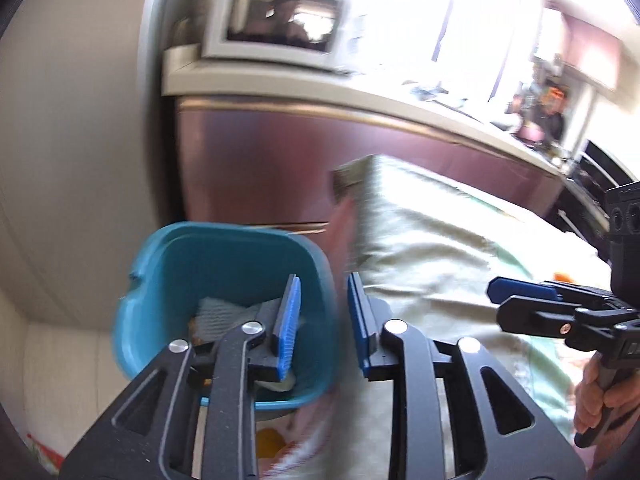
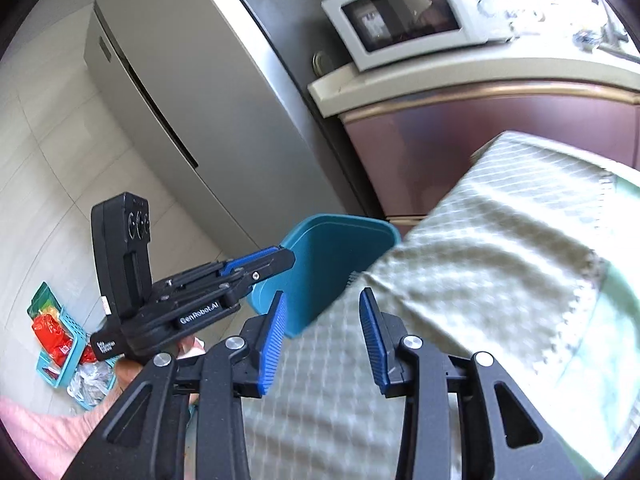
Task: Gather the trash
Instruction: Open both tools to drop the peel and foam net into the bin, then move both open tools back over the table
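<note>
A teal trash bin [image 1: 224, 264] stands on the floor beside the table's corner, with crumpled paper [image 1: 218, 316] and other scraps inside. My left gripper [image 1: 322, 320] hangs over the bin's right rim, open, with nothing between its blue pads. In the right wrist view the bin [image 2: 332, 264] shows behind the left gripper [image 2: 276, 260], which reaches over its mouth. My right gripper [image 2: 324, 340] is open and empty above the pale green tablecloth [image 2: 480, 240]. Seen from the left wrist, the right gripper [image 1: 508, 296] is at the far right over the cloth [image 1: 440, 248], held by a hand [image 1: 600, 392].
A microwave [image 2: 404, 16] sits on a cream counter [image 2: 480, 76] above maroon cabinets [image 2: 460, 140]. A grey fridge [image 2: 180, 100] stands to the left. On the tiled floor lies a teal basket [image 2: 72, 340] with red packets and foil wrappers.
</note>
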Tool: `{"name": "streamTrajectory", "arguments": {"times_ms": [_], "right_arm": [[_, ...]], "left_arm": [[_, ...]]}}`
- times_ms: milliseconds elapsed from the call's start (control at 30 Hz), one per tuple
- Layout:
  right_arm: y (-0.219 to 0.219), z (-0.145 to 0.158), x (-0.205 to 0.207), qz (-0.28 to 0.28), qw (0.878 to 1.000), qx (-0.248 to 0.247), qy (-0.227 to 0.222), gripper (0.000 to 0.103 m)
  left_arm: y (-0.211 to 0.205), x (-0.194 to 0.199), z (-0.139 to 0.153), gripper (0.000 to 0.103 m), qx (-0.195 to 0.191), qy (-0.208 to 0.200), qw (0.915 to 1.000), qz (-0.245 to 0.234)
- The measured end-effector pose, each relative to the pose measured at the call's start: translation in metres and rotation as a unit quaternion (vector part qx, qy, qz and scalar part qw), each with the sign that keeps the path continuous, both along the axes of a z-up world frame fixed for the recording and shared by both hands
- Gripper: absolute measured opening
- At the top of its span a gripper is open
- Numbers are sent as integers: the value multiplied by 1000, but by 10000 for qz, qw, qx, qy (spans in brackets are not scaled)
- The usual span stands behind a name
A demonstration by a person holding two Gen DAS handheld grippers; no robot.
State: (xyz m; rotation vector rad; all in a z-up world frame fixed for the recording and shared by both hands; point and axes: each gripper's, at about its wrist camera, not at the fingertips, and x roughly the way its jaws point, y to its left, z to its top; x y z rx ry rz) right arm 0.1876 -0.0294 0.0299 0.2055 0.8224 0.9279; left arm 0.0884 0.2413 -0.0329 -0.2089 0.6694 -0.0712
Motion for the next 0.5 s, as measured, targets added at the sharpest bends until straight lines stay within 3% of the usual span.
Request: {"name": "streamTrajectory", "arguments": {"times_ms": [267, 500], "right_arm": [[-100, 10, -31, -1018, 9944, -74, -261, 37], [-196, 15, -46, -2198, 9745, -236, -394, 42]], "left_arm": [[-102, 1, 15, 34, -12, -220, 9926, -1192], [-195, 4, 17, 38, 83, -136, 9779, -2084]]}}
